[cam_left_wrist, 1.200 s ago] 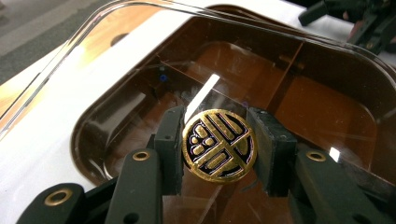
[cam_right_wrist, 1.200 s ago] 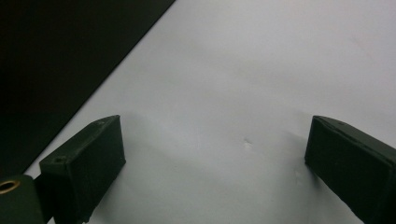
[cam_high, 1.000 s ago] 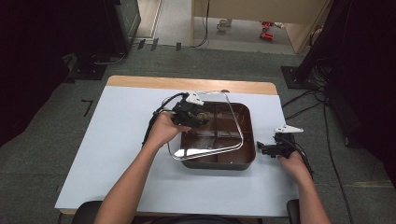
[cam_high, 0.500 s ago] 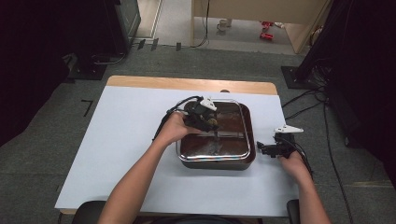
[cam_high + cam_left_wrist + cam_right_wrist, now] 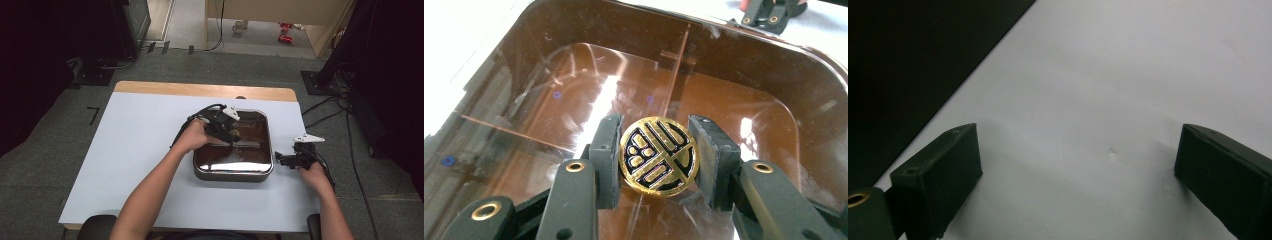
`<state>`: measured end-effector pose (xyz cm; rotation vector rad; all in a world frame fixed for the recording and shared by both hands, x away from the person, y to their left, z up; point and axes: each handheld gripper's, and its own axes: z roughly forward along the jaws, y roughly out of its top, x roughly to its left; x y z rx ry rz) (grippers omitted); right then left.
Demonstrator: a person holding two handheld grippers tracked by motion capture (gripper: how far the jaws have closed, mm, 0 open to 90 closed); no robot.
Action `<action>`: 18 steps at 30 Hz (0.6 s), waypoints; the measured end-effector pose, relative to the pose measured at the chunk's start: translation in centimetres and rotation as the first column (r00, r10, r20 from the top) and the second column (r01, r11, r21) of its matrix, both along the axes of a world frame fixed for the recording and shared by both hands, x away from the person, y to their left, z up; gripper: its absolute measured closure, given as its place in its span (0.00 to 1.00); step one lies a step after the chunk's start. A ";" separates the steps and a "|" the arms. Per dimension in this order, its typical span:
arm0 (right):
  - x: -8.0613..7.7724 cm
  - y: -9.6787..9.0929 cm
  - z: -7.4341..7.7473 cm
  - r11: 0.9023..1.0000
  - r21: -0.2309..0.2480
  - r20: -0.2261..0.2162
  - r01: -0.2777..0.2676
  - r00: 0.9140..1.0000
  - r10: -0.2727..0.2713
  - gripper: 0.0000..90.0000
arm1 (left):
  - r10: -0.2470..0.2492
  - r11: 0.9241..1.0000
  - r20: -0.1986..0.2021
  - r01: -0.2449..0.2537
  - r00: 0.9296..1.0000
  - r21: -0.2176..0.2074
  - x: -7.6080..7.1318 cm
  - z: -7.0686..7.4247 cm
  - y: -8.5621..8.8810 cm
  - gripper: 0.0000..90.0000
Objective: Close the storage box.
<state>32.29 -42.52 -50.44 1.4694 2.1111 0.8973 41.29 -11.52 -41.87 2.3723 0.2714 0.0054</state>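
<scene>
Left gripper view looks straight down its two fingers (image 5: 607, 160), which pinch the round gold-and-black knob (image 5: 659, 156) of a clear lid (image 5: 574, 90); the lid lies over the brown square pan (image 5: 774, 65), and I judge it seated or very nearly so. In the high view the left gripper (image 5: 231, 137) sits above the middle of the pan (image 5: 233, 172), which stands on the white bench (image 5: 125, 165) a little right of centre, and the right gripper (image 5: 280, 159) rests on the bench just beside the pan's right wall, its fingers (image 5: 938, 175) spread wide with nothing between them.

The grip is on a small, smooth, rounded knob, so a sideways tug could let it slide out of the pads. If the lid is not square to the rim, letting go may leave one corner riding high, or let it drop and rattle. Pulling away before the pads part would drag the lid, and perhaps the pan, across the bench, since the right gripper is not steadying it.
</scene>
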 end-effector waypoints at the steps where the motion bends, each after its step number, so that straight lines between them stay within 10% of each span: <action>1: 0.0 0.0 0.0 1.000 0.000 0.000 0.000 1.000 0.000 0.05 | -0.001 1.000 -0.006 0.001 1.000 -0.008 0.1 -0.1 0.1 0.66; 18: 0.0 0.0 0.0 1.000 0.000 0.000 0.000 1.000 0.000 0.05 | 0.119 0.992 -0.047 -0.121 0.992 -0.045 0.2 1.1 1.4 0.44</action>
